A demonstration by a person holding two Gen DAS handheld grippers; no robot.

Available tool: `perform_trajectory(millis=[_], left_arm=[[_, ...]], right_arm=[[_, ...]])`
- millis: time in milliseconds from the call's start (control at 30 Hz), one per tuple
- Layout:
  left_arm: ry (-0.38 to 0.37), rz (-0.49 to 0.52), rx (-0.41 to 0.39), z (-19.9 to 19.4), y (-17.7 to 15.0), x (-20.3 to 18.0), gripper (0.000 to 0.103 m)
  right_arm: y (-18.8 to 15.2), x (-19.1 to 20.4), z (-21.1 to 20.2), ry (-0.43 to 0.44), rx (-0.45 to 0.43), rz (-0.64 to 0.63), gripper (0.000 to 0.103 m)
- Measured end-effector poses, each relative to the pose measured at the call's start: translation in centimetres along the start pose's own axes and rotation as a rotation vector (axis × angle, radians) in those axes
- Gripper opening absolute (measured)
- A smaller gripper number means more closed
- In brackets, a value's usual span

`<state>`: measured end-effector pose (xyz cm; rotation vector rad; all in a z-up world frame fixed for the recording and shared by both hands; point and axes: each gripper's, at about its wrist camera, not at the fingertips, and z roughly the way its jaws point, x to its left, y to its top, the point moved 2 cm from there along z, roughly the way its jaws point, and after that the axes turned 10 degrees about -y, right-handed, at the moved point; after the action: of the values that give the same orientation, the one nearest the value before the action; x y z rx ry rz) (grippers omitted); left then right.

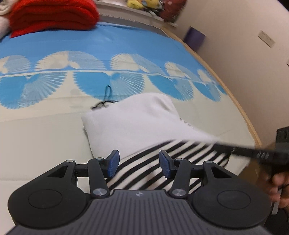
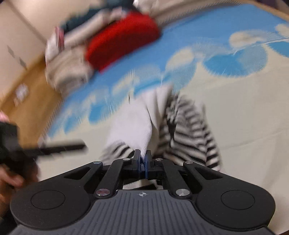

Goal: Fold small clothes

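Note:
A small garment, white on top with black-and-white stripes below (image 1: 137, 126), lies on the bed. My left gripper (image 1: 138, 163) is open, its blue pads on either side of the striped part, just above it. In the right wrist view, which is blurred by motion, my right gripper (image 2: 142, 159) is shut on a white fold of the garment (image 2: 137, 130) and lifts it; the striped part (image 2: 191, 133) hangs to the right. The right gripper's finger also shows in the left wrist view (image 1: 249, 151) at the garment's right edge.
The bed has a blue and cream fan-pattern cover (image 1: 90, 50) with a wooden edge (image 1: 240, 108) on the right. A folded red garment (image 1: 52, 16) sits on a pile at the far left. A thin black cord (image 1: 106, 99) lies beyond the white garment.

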<state>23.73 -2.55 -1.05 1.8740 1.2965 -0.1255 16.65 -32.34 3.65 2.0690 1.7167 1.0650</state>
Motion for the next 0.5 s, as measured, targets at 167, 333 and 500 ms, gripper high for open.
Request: perform_trajectory(millis=[167,333,500], left_arm=[[-0.076,0.097,0.081,3.1,-0.9,-3.6,0.053],[-0.023,0.248,0.241,7.5,-3.2,-5.5,0.054],[0.109,0.259,0.337,10.7,-5.0,-3.1,0.059]], right_arm=[[0.3,-5.9,-4.6,-0.100,-0.086,0.152,0.003],[-1.2,-5.6,-2.7,-0.190,0.043,-0.019,0.004],[-2.2,-4.5,2.0,-0.283,0.198,-0.132,0.004]])
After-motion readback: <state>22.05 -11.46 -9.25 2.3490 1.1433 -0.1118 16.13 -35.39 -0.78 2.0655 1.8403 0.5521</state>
